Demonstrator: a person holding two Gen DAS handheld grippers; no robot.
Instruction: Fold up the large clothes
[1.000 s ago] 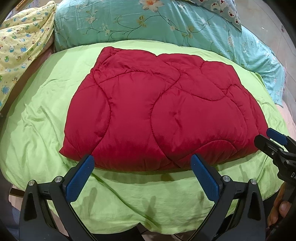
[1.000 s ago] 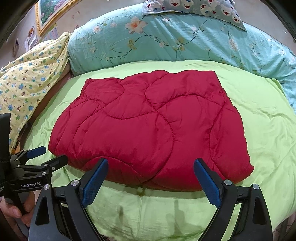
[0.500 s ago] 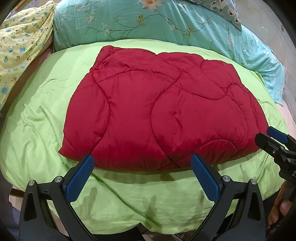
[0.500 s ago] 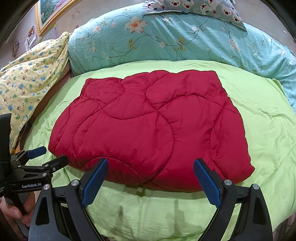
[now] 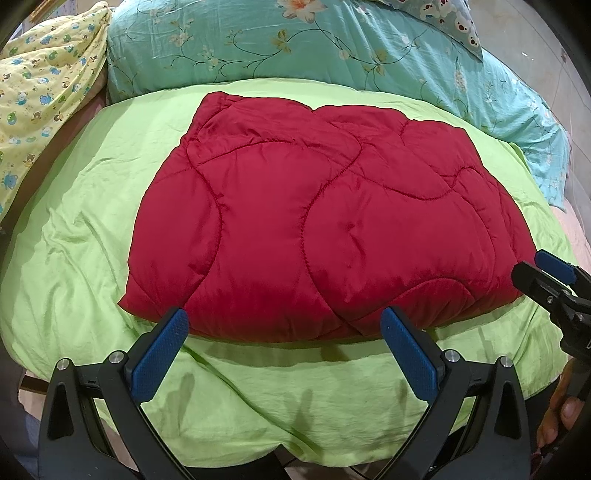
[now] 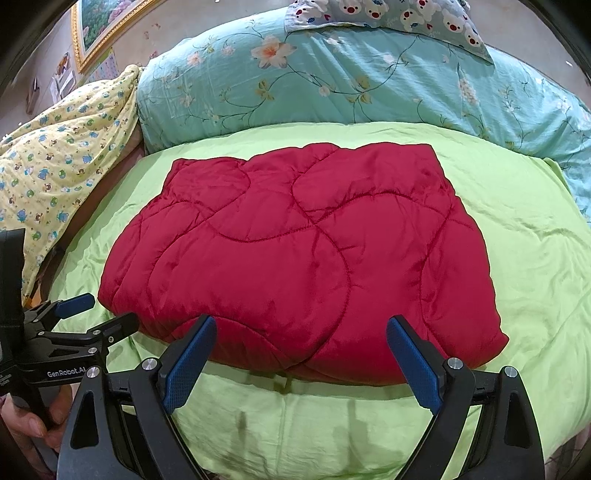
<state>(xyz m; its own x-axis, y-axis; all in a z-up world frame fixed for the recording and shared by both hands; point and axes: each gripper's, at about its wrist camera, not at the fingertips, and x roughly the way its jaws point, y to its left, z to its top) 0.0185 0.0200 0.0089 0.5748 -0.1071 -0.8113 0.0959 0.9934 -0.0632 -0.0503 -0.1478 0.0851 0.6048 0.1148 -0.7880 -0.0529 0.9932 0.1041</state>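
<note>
A red quilted garment (image 5: 325, 229) lies folded into a flat rectangle on the lime green bedcover (image 5: 74, 229); it also shows in the right wrist view (image 6: 295, 258). My left gripper (image 5: 284, 354) is open and empty, just short of the garment's near edge. My right gripper (image 6: 301, 362) is open and empty, also at the near edge. Each gripper shows in the other's view, the right one (image 5: 546, 273) at the garment's right corner, the left one (image 6: 96, 314) at its left corner.
A teal floral duvet (image 6: 332, 81) lies along the far side, with a bear-print pillow (image 6: 399, 18) on it. A yellow printed blanket (image 6: 59, 162) is heaped at the left. A framed picture (image 6: 99, 26) hangs on the wall. The bedcover's front edge (image 5: 295, 443) is close below.
Nothing has visibly changed apart from a very slight drift of both views; the garment lies still and both grippers stay open.
</note>
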